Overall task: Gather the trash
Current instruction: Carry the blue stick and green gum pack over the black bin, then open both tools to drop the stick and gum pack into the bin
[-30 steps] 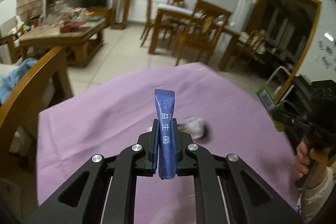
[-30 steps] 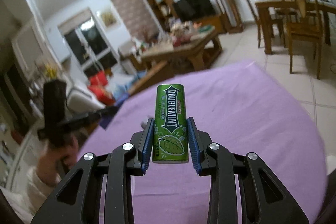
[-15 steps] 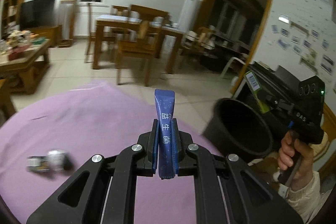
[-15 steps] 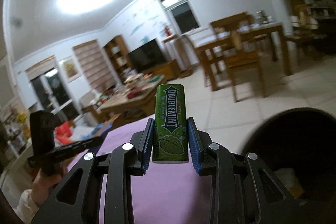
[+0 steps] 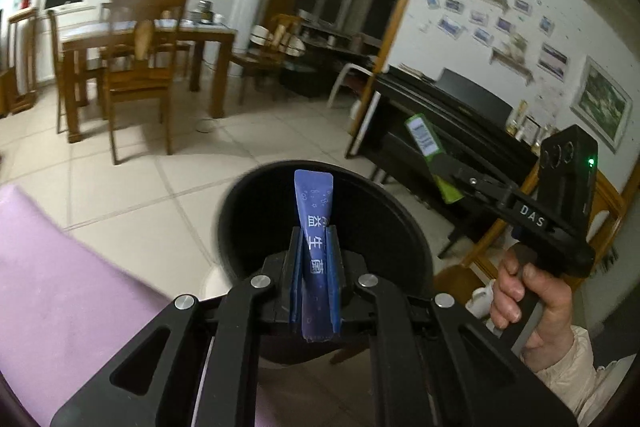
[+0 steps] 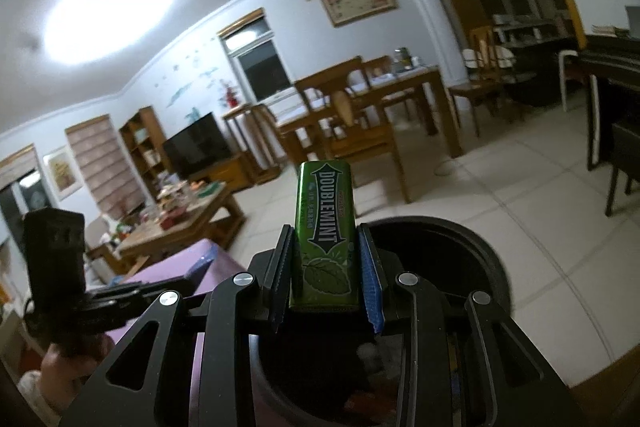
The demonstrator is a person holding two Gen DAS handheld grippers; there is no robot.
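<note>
My left gripper (image 5: 315,247) is shut on a blue sachet (image 5: 316,227) and holds it upright over the mouth of a black round bin (image 5: 248,203). My right gripper (image 6: 325,251) is shut on a green Doublemint gum pack (image 6: 326,223) and holds it upright over the same bin (image 6: 472,243). In the left wrist view the right gripper (image 5: 440,163) with the green pack (image 5: 424,135) shows to the right of the bin. Some trash lies inside the bin, seen dimly in the right wrist view.
The purple-covered table (image 5: 48,267) lies to the left of the bin. A black piano (image 5: 460,107) stands behind the bin on the right. A wooden dining table with chairs (image 5: 132,59) stands farther back on the tiled floor.
Both grippers have swung right, from over the purple table to over the black bin, each still holding its item. The wrapper on the table has left the view.
</note>
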